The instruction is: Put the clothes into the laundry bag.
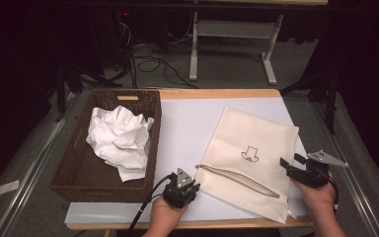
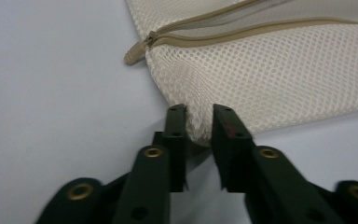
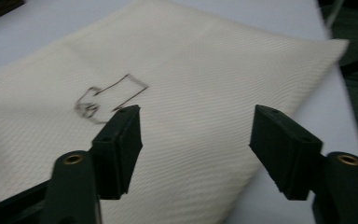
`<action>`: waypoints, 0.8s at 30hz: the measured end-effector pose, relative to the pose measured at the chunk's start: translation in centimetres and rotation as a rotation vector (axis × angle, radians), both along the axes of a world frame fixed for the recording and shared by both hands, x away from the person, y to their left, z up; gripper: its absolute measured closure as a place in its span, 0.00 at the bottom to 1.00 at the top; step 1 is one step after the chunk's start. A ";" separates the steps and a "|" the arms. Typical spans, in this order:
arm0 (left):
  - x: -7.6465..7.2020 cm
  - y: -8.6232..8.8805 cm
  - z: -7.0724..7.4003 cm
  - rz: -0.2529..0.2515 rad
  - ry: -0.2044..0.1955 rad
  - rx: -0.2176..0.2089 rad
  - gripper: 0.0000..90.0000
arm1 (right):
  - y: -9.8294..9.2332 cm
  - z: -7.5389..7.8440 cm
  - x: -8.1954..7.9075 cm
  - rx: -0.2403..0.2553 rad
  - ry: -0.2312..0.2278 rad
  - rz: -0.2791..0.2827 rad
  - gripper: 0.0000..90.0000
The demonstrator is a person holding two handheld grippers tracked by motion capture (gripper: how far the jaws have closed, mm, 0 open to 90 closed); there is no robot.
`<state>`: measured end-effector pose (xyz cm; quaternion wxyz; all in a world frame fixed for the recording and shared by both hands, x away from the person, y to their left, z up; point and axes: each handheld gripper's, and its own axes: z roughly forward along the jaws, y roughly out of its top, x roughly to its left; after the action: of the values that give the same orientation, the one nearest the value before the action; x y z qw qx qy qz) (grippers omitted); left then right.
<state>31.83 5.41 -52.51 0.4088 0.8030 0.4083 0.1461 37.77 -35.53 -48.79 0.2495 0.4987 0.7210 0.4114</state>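
A cream mesh laundry bag [image 1: 256, 138] lies flat on the white table cover [image 1: 187, 123], with a small hat drawing [image 1: 249, 154] on it and a tan zipper [image 1: 237, 178] partly undone along its near edge. My left gripper [image 1: 195, 186] pinches the bag's near left corner. In the left gripper view the jaws [image 2: 199, 112] are shut on a fold of mesh [image 2: 270, 70] just below the zipper pull [image 2: 135, 55]. My right gripper [image 1: 291, 161] hovers at the bag's right edge. Its jaws [image 3: 196, 116] are open above the fabric [image 3: 205, 65], near the hat drawing [image 3: 107, 98], with nothing between them.
A dark wicker basket [image 1: 69, 173] stands at the table's left and holds a crumpled white cloth [image 1: 121, 138]. The table's wooden front edge [image 1: 202, 224] runs just behind my hands. Beyond the table stand a white desk frame [image 1: 232, 29] and floor cables [image 1: 153, 61].
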 end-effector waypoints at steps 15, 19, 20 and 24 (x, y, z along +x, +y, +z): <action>-0.2 1.7 0.7 0.130 -0.070 0.055 0.83 | 3.4 0.1 -3.1 -0.027 -0.011 0.070 0.14; -0.6 1.6 1.2 0.098 -0.099 0.031 0.62 | 3.8 0.1 -3.7 -0.024 -0.022 0.078 0.10; -0.7 1.6 1.3 0.093 -0.110 0.034 0.62 | 3.7 0.1 -3.8 -0.025 -0.022 0.083 0.09; -0.7 1.7 1.5 0.078 -0.113 0.014 0.49 | 3.7 0.2 -3.9 -0.022 -0.008 0.099 0.04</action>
<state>31.18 7.11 -51.00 0.4198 0.7796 0.4146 0.2100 33.90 -31.81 -48.54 0.2369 0.4580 0.7484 0.4172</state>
